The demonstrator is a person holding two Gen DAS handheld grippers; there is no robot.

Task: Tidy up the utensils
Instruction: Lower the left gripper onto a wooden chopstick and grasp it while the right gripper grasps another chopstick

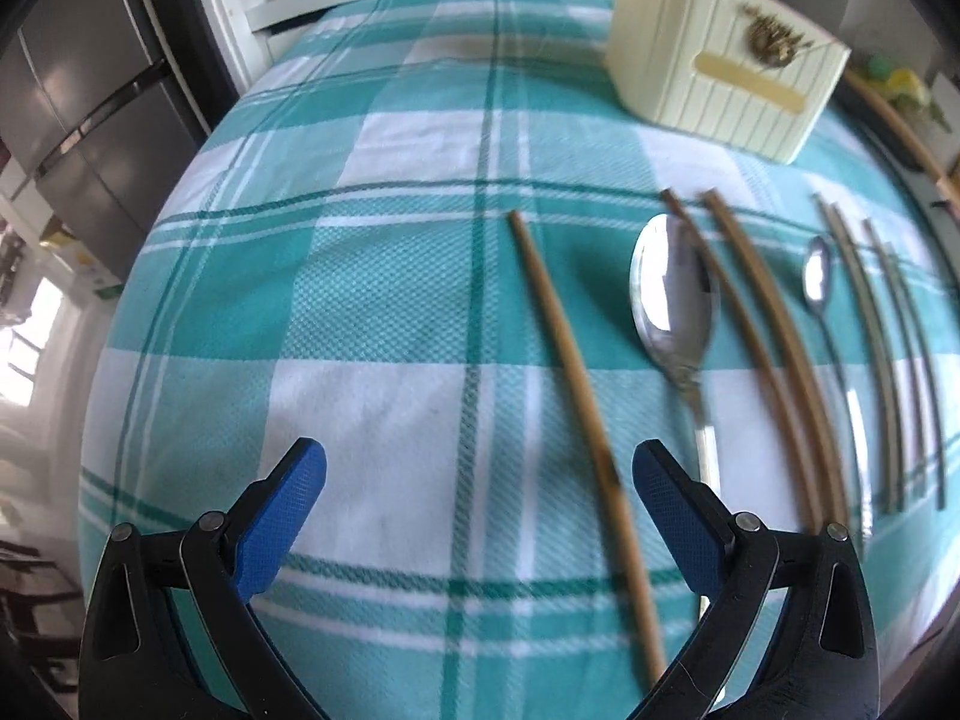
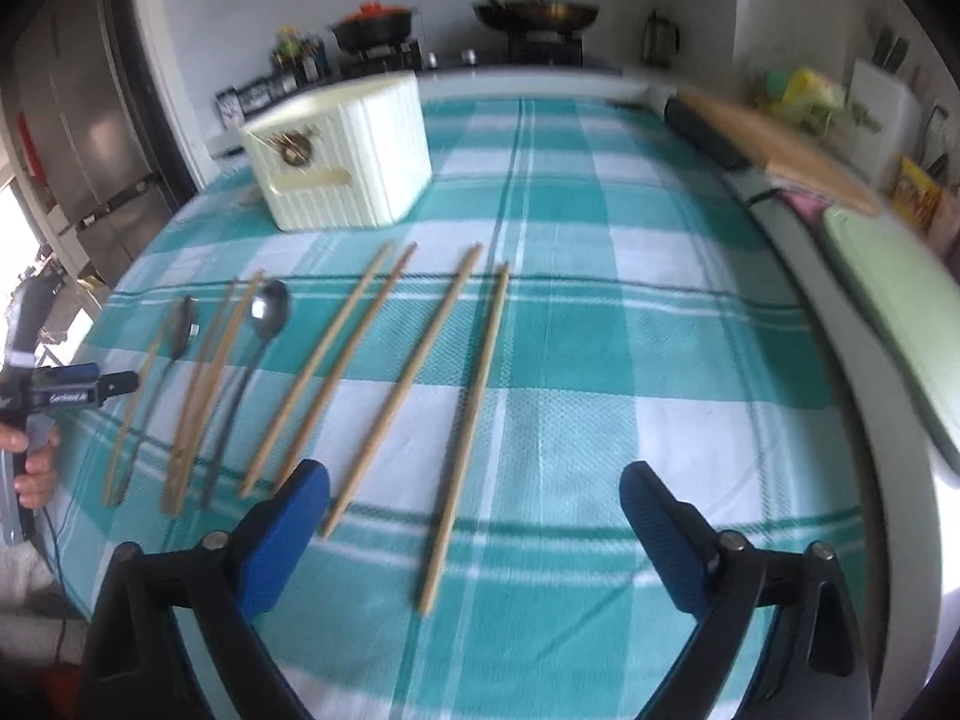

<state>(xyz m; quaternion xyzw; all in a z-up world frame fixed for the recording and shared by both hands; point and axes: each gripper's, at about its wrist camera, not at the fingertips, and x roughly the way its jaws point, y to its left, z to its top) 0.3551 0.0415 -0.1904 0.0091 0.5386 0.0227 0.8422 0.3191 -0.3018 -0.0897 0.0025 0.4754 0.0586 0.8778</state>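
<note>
judging by the layout, little looks done: the chopsticks (image 2: 465,420) and spoons (image 2: 267,312) all lie loose on the checked tabletop (image 2: 600,360), apart from the cream holder box (image 2: 360,162), while both left gripper (image 1: 480,480) and right gripper (image 2: 474,492) hover with jaws released, empty.

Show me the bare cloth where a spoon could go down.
Free: the cloth right of the rightmost chopstick toward the table edge, and left of the lone chopstick. Crowded: between them, where chopsticks and spoons lie side by side.
</note>
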